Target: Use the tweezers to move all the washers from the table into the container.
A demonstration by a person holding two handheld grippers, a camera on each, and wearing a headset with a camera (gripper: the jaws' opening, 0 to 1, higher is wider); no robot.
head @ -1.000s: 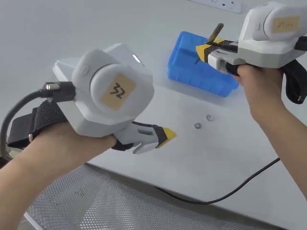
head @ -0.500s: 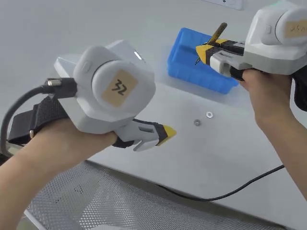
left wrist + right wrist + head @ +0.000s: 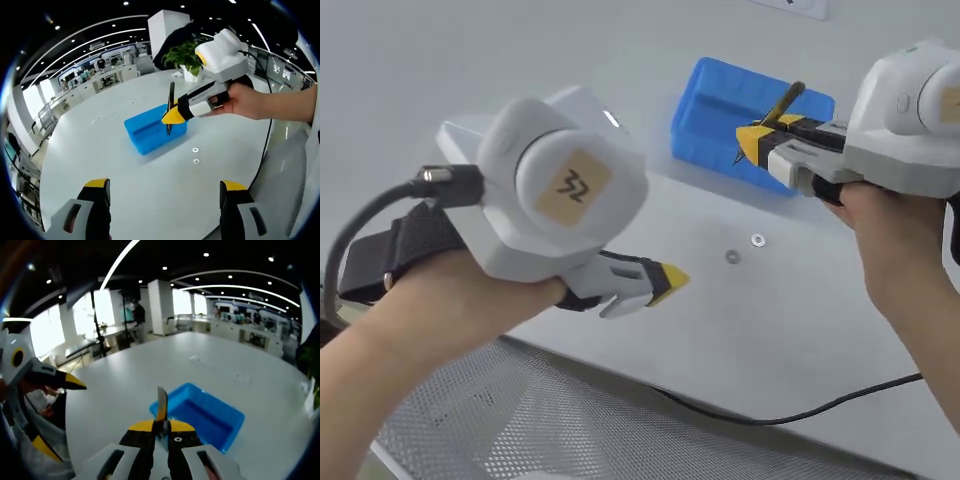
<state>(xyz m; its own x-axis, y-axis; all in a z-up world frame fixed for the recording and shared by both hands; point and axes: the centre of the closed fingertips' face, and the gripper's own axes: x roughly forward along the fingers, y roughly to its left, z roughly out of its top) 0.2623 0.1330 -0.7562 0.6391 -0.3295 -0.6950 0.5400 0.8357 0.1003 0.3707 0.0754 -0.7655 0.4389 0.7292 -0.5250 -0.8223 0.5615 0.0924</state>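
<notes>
Two small metal washers [image 3: 732, 258] [image 3: 757, 240] lie close together on the white table, also seen as washers [image 3: 195, 149] [image 3: 196, 161]. The blue container [image 3: 720, 95] stands behind them, open side up [image 3: 150, 132] [image 3: 220, 422]. My right gripper [image 3: 752, 143] is shut on the tweezers [image 3: 786, 101], whose tip [image 3: 161, 402] points up over the container's near edge. It hovers above and behind the washers. My left gripper [image 3: 670, 281] is held to the left of the washers, its jaws wide open with nothing between them [image 3: 165, 200].
A black cable [image 3: 790, 410] runs along the table's front edge on the right. A metal mesh surface [image 3: 520, 420] lies below the table edge. Bare tabletop surrounds the washers. A white box [image 3: 460, 140] sits behind my left hand.
My right gripper with the tweezers has come down and a little right, nearer the container's front edge. The left gripper and the washers have hardly moved.
</notes>
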